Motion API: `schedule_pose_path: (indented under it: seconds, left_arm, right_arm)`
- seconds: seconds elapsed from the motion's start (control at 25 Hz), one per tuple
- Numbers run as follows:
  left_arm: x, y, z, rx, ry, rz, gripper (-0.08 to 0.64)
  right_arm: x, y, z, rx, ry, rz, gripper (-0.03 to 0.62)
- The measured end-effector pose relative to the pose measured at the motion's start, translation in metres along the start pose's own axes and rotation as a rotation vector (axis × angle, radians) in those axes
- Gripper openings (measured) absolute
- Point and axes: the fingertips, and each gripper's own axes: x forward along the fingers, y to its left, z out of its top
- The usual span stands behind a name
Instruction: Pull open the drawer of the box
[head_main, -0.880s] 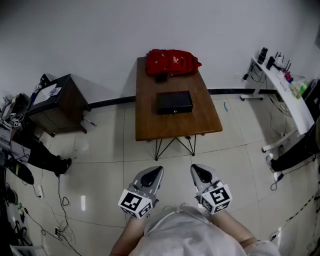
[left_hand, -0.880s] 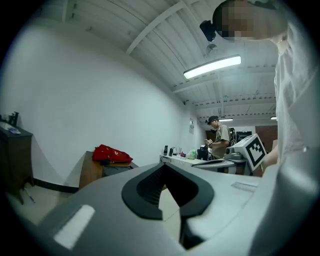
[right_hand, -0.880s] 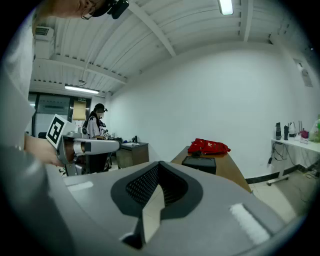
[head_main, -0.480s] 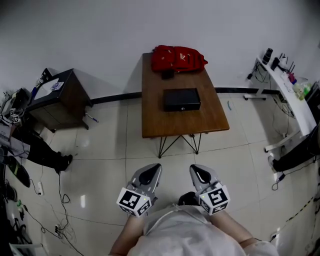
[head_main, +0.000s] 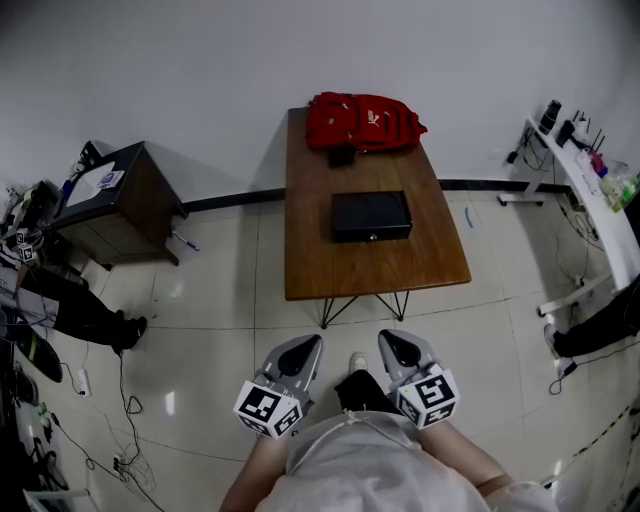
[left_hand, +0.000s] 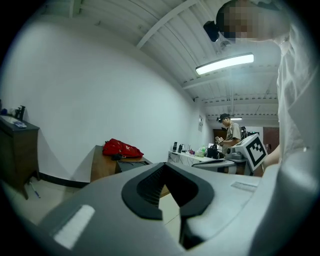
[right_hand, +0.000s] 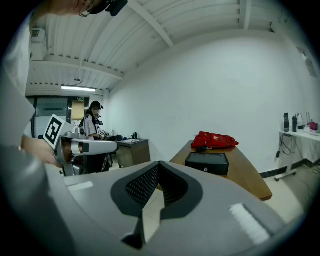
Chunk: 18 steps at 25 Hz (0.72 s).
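Note:
A black box (head_main: 371, 216) with a small knob on its front face sits in the middle of a brown table (head_main: 320, 260), drawer closed. The right gripper view shows the box (right_hand: 207, 162) ahead on the table; in the left gripper view the box (left_hand: 131, 164) is partly hidden behind the jaws. My left gripper (head_main: 297, 352) and right gripper (head_main: 400, 348) hang side by side over the floor, well short of the table. Both are shut with nothing between their jaws, as the left gripper (left_hand: 167, 167) and right gripper (right_hand: 159, 167) also show in their own views.
A red backpack (head_main: 365, 122) lies at the table's far end against the wall. A dark cabinet (head_main: 115, 205) stands at the left with cables on the floor near it. A white desk (head_main: 590, 190) runs along the right. Another person (left_hand: 231, 131) stands behind.
The table and box have come nearer and shifted right in the head view. Both grippers keep their place in front of the body, still shut.

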Motion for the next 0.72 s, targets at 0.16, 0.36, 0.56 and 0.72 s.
schedule_pose_path:
  seconds: [0.16,0.36,0.56,0.72]
  left_arm:
    - [0.048,0.033,0.012,-0.009,0.007,0.008,0.006]
    - [0.111,0.075,0.021,-0.028,0.015,0.028,0.006]
    - [0.16,0.117,0.03,-0.054,0.007,0.064,0.006]
    - [0.185,0.136,0.027,-0.084,0.026,0.078,0.006]
  right_arm:
    - [0.044,-0.04,0.018,-0.005,0.011,0.012,0.008]
    - [0.096,-0.093,0.033,-0.022,0.04,0.03,0.008]
    - [0.144,-0.142,0.036,-0.022,0.077,0.03,0.008]
    - [0.17,-0.17,0.036,0.002,0.107,0.017,0.008]
